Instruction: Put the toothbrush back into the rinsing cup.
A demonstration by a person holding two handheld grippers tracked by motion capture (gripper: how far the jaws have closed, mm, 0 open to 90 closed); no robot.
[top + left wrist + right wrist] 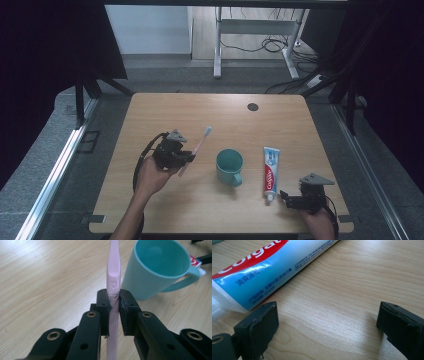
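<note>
1. The left gripper (114,302) pinches the thin pink plastic toothbrush (113,272) by its ridged handle. Both black pads press tight on it.
2. In the high view, the toothbrush (196,148) is in the left half of the light wooden table (160,115). Its white brush end points away from the person. I cannot tell if it still touches the wood.
3. The round teal plastic cup with a handle (229,166) stands open side up, just to the right of the toothbrush. It looks like the brush is meant to go into it.
4. To do this well, I think the hand should lift the brush clear first, then tip it up over the cup's mouth.
5. The brush is long and the cup looks light. A bump on the rim could knock the cup over, so go slowly.
6. The grip sits low on the handle, so the top end may swing. Keep the pinch firm.
7. The right gripper (327,327) is spread wide and holds nothing. It rests by the cap end of the white, blue and red toothpaste tube (272,267), which lies flat.
8. The tube says "Colgate" in white letters on red. Blue Chinese writing sits under it, and the smaller print is too tiny to read.
9. A small stamped mark is on the toothbrush handle. I cannot read it.
</note>
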